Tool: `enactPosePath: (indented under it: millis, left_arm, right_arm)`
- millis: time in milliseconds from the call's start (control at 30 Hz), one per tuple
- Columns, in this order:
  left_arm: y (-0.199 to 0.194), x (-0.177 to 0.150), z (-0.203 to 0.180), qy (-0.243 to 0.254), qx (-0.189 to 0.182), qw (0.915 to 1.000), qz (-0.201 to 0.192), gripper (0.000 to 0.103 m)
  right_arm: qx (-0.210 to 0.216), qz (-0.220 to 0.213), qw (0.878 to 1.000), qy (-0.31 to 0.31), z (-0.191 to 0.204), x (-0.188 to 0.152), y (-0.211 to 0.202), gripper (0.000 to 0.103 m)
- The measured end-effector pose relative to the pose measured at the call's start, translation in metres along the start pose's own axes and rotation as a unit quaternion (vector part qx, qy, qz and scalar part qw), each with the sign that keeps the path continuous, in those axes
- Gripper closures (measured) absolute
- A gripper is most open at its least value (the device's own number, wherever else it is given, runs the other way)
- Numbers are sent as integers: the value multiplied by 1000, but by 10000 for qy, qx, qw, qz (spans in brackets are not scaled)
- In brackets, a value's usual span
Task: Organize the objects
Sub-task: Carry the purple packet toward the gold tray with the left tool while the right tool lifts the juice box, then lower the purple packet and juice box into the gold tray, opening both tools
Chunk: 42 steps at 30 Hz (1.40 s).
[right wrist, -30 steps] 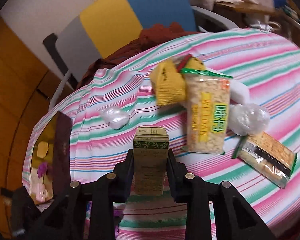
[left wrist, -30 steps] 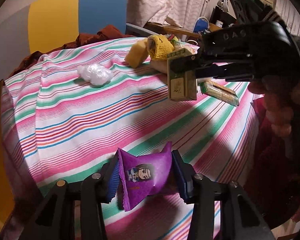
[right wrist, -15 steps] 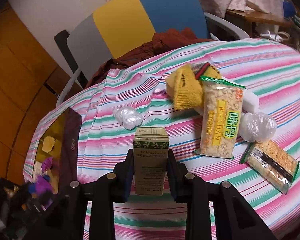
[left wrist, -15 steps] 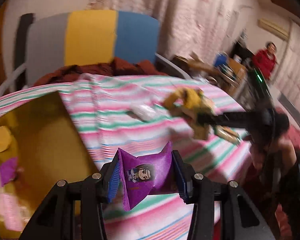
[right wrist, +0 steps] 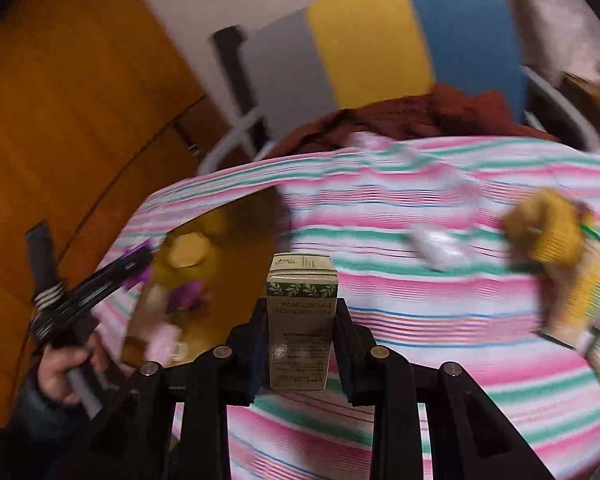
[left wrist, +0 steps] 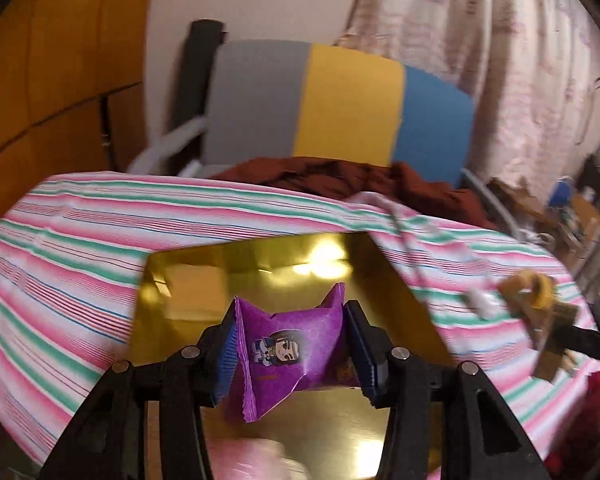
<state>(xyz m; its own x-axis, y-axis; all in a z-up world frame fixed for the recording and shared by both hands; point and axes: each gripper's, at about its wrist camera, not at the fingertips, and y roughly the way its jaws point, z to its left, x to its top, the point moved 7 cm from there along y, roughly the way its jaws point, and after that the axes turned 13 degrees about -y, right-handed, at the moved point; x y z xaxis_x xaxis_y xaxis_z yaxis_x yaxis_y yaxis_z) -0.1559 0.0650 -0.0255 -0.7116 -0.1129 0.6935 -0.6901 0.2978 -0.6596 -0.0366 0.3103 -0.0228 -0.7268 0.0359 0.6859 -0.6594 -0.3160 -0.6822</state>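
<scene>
Left gripper (left wrist: 290, 350) clamps purple candy packet (left wrist: 288, 346) over gold tray (left wrist: 204, 284), near-left on striped tablecloth (left wrist: 80, 232). Right gripper (right wrist: 301, 342) pinches small green-patterned carton (right wrist: 302, 320) upright above cloth; blurred snack packs, possibly, far right (right wrist: 556, 248).
</scene>
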Motion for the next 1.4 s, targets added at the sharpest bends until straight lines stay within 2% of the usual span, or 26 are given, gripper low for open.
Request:
enactPosePath:
  millis: [67, 167, 233, 367, 433, 500, 567, 600, 633, 867, 933, 1300, 1400]
  left_arm:
    - [5, 9, 20, -82, 234, 9997, -56, 52]
    - [15, 15, 49, -381, 516, 9979, 98, 48]
    - [16, 16, 64, -539, 662, 9963, 135, 41]
    - [0, 11, 80, -877, 647, 9940, -3, 41]
    - [-8, 5, 82, -955, 593, 9937, -21, 41]
    - [-18, -2, 81, -911, 607, 9940, -78, 41]
    - [-26, -10, 76, -837, 630, 9944, -146, 41]
    - [-27, -12, 75, -813, 633, 9946, -159, 41]
    - [-29, -17, 72, -785, 643, 9947, -168, 41]
    - [-38, -39, 44, -370, 702, 9967, -179, 41]
    - [-40, -44, 34, -239, 689, 9972, -174, 40]
    - [-44, -68, 4, 97, 554, 9984, 33, 40]
    - [-44, -72, -2, 156, 508, 9986, 63, 40]
  right_arm:
    - [202, 75, 9997, -136, 24, 5, 16, 73]
    - [539, 272, 9975, -372, 68, 9, 48, 71]
    - [761, 443, 9949, -499, 91, 7, 66, 70]
    - [1030, 714, 9898, -672, 124, -4, 88, 69]
    - [1081, 780, 9885, -719, 131, -9, 94, 58]
    - [1055, 848, 9876, -795, 135, -15, 95, 54]
    - [970, 904, 9875, -849, 134, -18, 95, 43]
    - [795, 911, 9883, -929, 132, -21, 92, 31]
    - [675, 897, 9888, -986, 130, -20, 92, 25]
    - [-105, 631, 9889, -1341, 120, -20, 75, 18]
    - [-206, 528, 9897, -1312, 115, -20, 69, 10]
    - [-773, 160, 9883, -1307, 98, -22, 50, 9]
    - [-929, 88, 9871, -1299, 92, -20, 46, 5]
